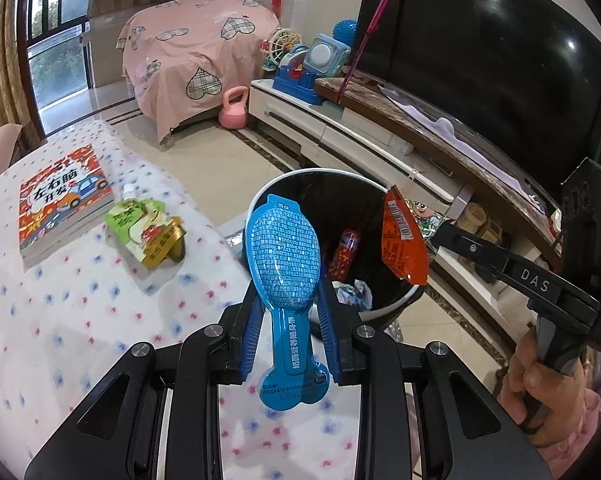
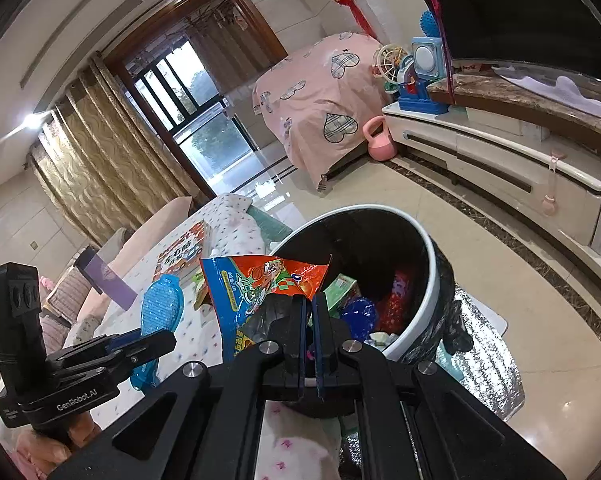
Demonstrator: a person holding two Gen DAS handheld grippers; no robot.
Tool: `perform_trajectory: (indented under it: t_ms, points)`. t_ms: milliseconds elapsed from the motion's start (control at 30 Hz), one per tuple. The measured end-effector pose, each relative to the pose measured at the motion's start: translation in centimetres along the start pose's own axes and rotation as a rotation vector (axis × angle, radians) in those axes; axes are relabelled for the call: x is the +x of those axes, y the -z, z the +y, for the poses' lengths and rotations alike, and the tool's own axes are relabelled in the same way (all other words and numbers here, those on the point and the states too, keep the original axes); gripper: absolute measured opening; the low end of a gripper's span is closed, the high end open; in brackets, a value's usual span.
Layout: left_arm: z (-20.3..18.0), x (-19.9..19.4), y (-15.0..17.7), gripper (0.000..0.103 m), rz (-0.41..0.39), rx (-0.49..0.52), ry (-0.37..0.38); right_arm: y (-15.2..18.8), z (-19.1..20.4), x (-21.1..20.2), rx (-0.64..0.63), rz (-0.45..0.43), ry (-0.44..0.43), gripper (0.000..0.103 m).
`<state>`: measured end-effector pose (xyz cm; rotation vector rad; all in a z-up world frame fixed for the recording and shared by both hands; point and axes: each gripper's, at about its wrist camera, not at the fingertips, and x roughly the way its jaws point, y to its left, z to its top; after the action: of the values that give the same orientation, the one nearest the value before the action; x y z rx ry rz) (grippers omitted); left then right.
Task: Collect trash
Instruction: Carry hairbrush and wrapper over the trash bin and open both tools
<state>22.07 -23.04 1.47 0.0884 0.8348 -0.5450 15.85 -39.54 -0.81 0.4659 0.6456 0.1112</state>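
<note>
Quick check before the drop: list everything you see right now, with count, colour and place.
blue package: 1, blue, in left gripper
snack wrapper: 1, orange-blue, in right gripper over bin
trash bin: 1, black, white rim, on floor, trash inside
drink pouch: 1, green, on table
book: 1, orange, on table
kettlebell: 1, pink, on floor
left gripper: shut on package
right gripper: shut on wrapper
right hand: 1, on handle

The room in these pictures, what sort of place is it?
Probably a living room in a home: a big TV stands on a low cabinet, toys sit beside it, and curtains frame a tall window.
</note>
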Motion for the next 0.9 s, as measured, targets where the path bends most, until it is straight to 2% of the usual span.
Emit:
perform_trajectory:
  t_ms: [467,900]
  points:
    - [-1.9,2.0,-2.4,0.025,0.001,0.043,0.0,-1.7,-0.9,0.5,-0.008,-0.006,0.032,0.003]
    - [-2.6,4.5,-3.3,0.025,0.029,0.064,-0.014,-2.9,-1.7,1.6,-0.022,0.013,0.067,0.003]
